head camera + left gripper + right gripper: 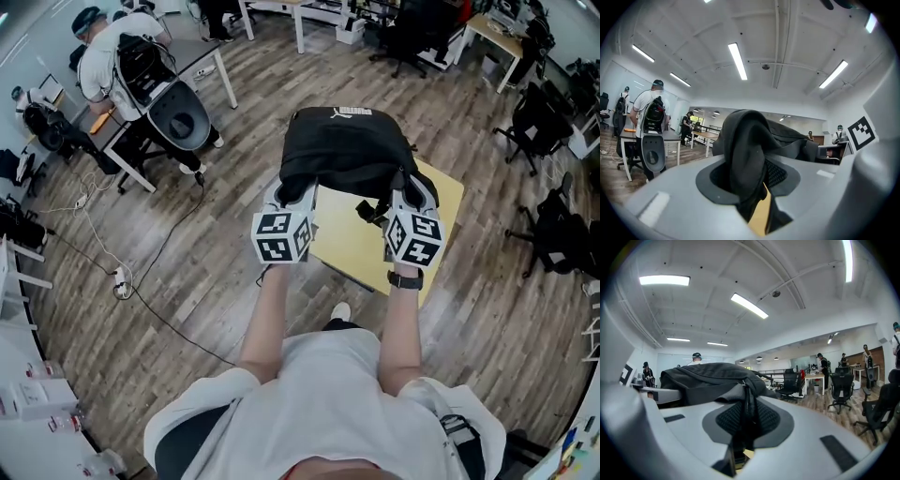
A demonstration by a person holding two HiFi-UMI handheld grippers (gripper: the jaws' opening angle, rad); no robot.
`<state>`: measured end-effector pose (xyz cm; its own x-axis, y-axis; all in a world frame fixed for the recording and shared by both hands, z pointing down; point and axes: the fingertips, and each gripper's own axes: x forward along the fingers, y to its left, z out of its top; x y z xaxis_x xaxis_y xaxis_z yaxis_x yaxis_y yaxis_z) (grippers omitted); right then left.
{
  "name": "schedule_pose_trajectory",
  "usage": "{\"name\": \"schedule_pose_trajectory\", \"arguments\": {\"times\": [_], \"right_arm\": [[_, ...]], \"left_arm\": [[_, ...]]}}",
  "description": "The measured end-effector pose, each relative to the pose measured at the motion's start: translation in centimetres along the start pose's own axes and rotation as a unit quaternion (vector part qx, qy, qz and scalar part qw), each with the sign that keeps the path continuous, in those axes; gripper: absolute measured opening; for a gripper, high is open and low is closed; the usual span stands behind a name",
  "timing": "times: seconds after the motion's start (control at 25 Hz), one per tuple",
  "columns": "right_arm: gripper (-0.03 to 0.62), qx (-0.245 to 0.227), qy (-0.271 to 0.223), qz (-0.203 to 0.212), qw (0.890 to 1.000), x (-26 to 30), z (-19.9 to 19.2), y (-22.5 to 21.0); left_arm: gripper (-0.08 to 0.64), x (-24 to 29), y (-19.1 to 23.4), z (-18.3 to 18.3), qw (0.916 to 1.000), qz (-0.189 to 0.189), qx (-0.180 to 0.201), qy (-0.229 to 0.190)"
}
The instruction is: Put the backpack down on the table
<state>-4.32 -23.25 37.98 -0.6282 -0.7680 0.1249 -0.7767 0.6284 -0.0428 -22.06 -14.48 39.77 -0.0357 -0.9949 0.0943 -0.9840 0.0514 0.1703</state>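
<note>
A black backpack (347,150) hangs in the air between my two grippers, over the far part of a small yellow table (361,246). My left gripper (298,197) is shut on a thick fold of the backpack (747,150) at its left side. At the right side my right gripper (405,199) is shut on a thin strap or zipper edge of the backpack (712,376). Both grippers point about level, away from me. A strip of the yellow tabletop (761,218) shows below the fabric in the left gripper view.
A person (112,52) wearing a backpack stands at a desk (127,127) with an office chair (178,112) at the far left. Black office chairs (548,122) stand at the right. A cable and power strip (120,279) lie on the wooden floor at the left.
</note>
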Motion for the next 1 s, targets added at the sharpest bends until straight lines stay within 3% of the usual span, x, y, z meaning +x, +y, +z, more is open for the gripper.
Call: {"name": "schedule_pose_trajectory", "arguments": {"times": [0.28,0.56,0.84,1.0], "right_arm": [[0.045,-0.006,-0.01,-0.027,1.0,4.3,1.6,-6.1],[0.046,0.02,0.013,-0.073,0.997,7.4,-0.4,-11.5],[0.046,0.026,0.025,-0.14,0.989,12.0,-0.8,-16.7],[0.046,0.032,0.018,-0.167,0.985,13.7,0.1,-19.0]], "left_arm": [[0.137,8.6,-2.0,1.2,0.9996,-0.026,-0.001,-0.008],[0.137,15.7,-3.7,-0.6,0.9973,-0.069,0.002,0.028],[0.137,25.2,-4.6,-1.2,0.9893,-0.135,0.003,0.054],[0.137,29.3,-5.6,0.2,0.9854,-0.163,0.002,0.05]]}}
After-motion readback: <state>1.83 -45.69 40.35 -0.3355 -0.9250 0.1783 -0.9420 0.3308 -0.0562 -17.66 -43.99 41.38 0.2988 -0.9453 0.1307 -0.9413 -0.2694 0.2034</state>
